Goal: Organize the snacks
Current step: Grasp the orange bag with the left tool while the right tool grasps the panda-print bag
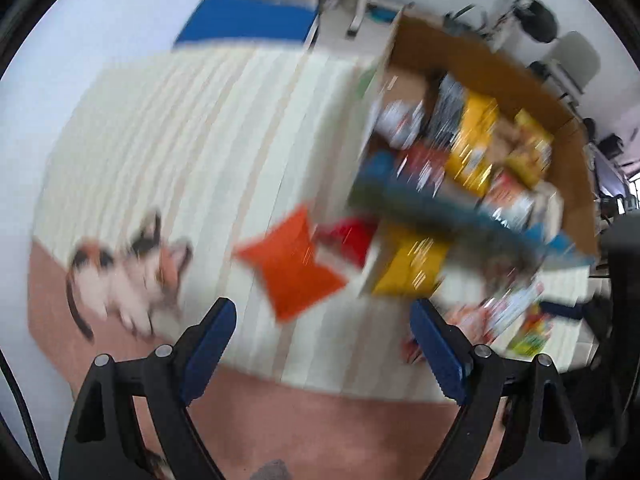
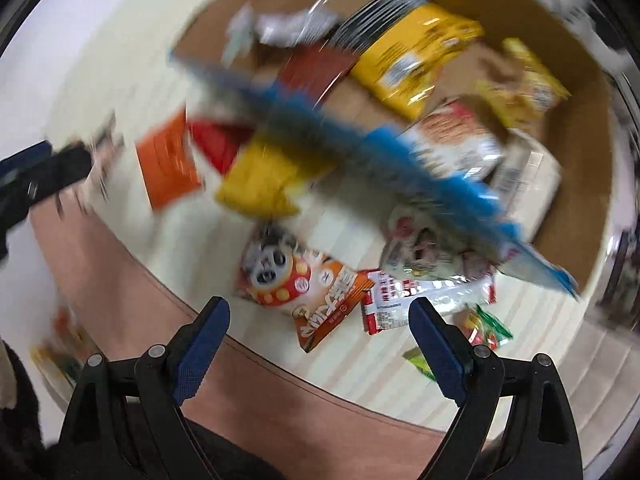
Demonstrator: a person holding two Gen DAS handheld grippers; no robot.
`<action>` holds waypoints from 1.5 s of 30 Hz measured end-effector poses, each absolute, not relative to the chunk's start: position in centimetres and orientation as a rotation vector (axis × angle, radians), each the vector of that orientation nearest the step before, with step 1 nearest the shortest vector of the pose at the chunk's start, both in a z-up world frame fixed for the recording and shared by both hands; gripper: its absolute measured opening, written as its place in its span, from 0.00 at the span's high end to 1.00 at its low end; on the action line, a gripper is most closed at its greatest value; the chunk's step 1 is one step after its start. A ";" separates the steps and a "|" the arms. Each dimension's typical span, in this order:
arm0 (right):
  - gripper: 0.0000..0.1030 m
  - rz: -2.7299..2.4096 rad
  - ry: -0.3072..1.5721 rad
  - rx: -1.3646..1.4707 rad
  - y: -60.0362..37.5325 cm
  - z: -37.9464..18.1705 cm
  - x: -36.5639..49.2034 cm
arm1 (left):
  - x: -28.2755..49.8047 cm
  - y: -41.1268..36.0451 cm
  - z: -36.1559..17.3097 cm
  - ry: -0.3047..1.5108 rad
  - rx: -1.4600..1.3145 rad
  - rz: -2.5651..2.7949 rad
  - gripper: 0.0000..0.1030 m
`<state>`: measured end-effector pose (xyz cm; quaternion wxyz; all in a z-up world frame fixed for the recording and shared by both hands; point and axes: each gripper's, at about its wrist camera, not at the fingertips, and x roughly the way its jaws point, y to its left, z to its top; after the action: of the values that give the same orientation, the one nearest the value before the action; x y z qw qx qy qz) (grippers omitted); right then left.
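Both views came through smeared with blur. The left gripper [image 1: 322, 334] hung over the cream striped mat [image 1: 192, 152] with its jaws spread wide and nothing between them. The right gripper [image 2: 320, 334] had its jaws just as wide and equally empty.

The snacks sat in 2 groups. The cardboard box [image 1: 472, 56] held yellow, red and silver packets, and a blue-edged flap [image 2: 400, 160] cut across its near side. Outside it, an orange packet [image 1: 292, 264], a red packet [image 1: 348, 236] and a yellow packet [image 1: 408, 264] lay on the mat, right against the box.

Only the left wrist view showed the cat print [image 1: 128, 276] on the mat's pink border and a blue pad [image 1: 248, 20] beyond the mat. Only the right wrist view showed clearly the panda-face packet [image 2: 288, 276], a red-and-white packet [image 2: 400, 300] beside it, and a green wrapper [image 2: 488, 326] near the right fingers.
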<state>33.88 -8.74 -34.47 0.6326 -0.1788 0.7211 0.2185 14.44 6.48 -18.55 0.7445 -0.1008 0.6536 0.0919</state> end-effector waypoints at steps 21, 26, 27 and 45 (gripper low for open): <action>0.30 0.371 1.906 -0.187 -11.1 -43.9 32.2 | 10.4 11.5 -26.8 1.567 -0.485 0.326 0.14; 0.22 0.342 1.891 0.017 -14.4 -42.9 32.7 | 13.3 13.4 -28.2 1.576 -0.652 0.324 0.14; 0.20 0.343 1.888 0.039 -14.9 -42.6 32.8 | 13.9 13.7 -28.6 1.580 -0.677 0.324 0.14; 0.19 0.352 1.854 0.054 -14.7 -40.9 34.4 | 15.8 11.3 -32.8 1.638 -0.476 0.291 0.22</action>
<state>34.44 -14.72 -40.93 0.5867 0.0234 0.7953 0.1508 15.79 11.34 -32.76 0.6483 -0.2094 0.7207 0.1282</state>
